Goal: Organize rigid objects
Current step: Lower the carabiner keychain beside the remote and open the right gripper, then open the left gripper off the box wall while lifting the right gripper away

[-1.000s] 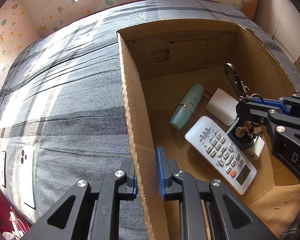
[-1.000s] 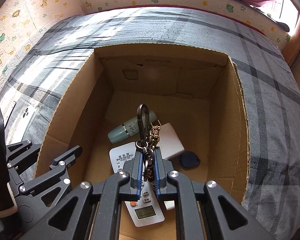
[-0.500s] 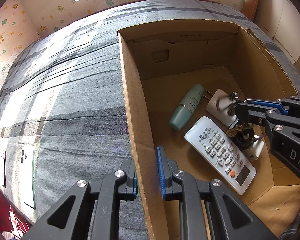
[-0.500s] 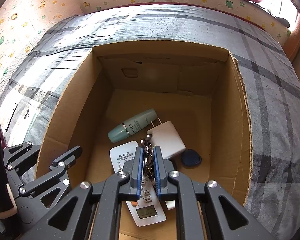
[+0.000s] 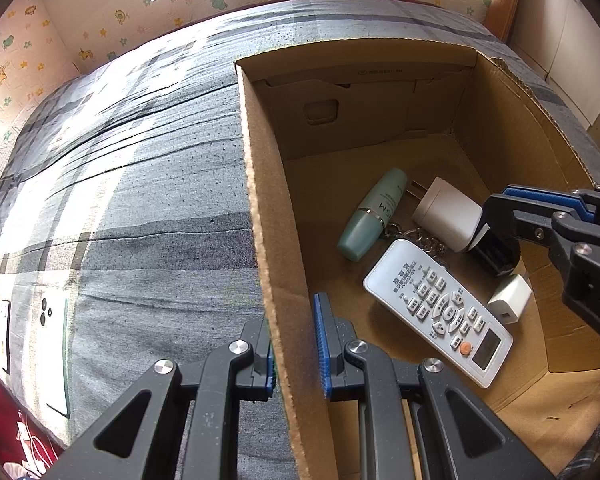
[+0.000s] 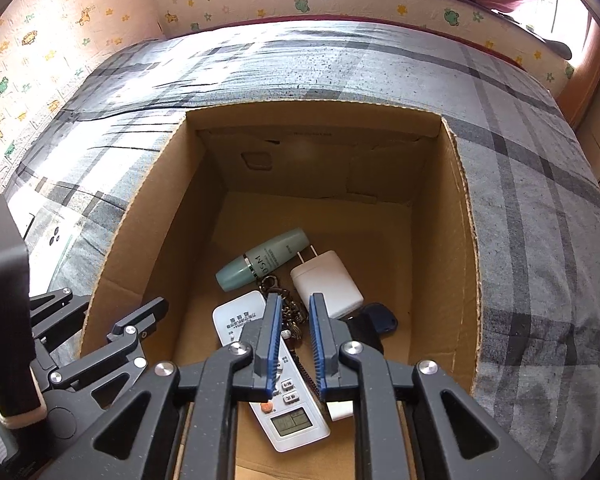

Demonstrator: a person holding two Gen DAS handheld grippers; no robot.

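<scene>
Right gripper (image 6: 293, 334) opening over the keychain (image 6: 286, 312), pads parting and no longer pinching it; left gripper (image 5: 294, 354) clamped on the cardboard box (image 5: 260, 216) wall.

Keychain down on the box floor, draped between the green bottle (image 6: 262, 259), the white charger (image 6: 326, 282) and the top of the remote (image 6: 274, 396); chain visible between the blue pads, apparently resting on its own. Small white plug (image 5: 508, 298) and a dark fob (image 6: 380, 320) alongside. Release step of the drop-off, by the look of it. Next move likely calls for lifting straight up and clear of the chain without snagging, then going after the phone (image 5: 54, 350) lying out on the grey bedspread (image 5: 140, 200). Left grip steadying the box meanwhile.
</scene>
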